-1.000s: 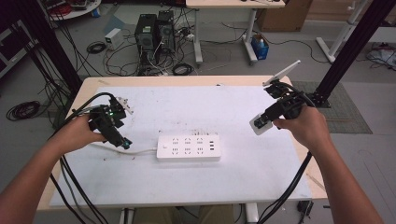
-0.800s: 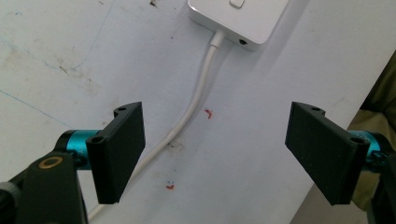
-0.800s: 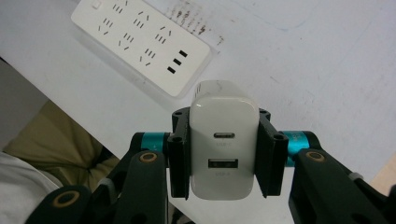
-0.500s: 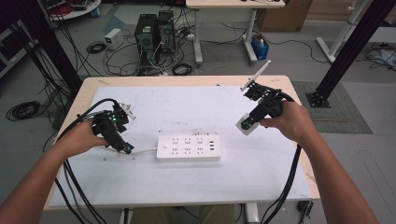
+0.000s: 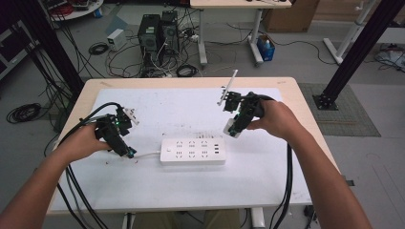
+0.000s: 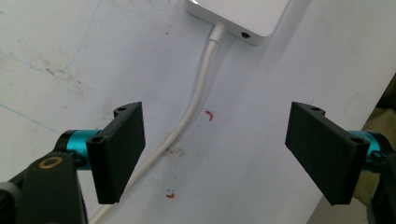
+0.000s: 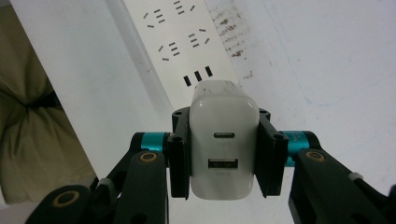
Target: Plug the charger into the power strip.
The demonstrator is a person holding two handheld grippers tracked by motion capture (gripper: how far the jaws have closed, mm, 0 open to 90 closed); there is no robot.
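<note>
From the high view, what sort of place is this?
Likely a lab or workshop for recording handling tasks: desktop computer towers on the floor amid loose cables, black frame posts, and a white-topped table bearing a power strip.

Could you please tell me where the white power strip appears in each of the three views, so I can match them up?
High view: the white rectangular plastic power strip lies flat at the table's centre, between the two grippers.
Left gripper view: its cord end sits at the top edge, above the open jaws.
Right gripper view: it runs diagonally across the top, beyond the held white charger.
Shared landmark: the strip's white cord, also.
</note>
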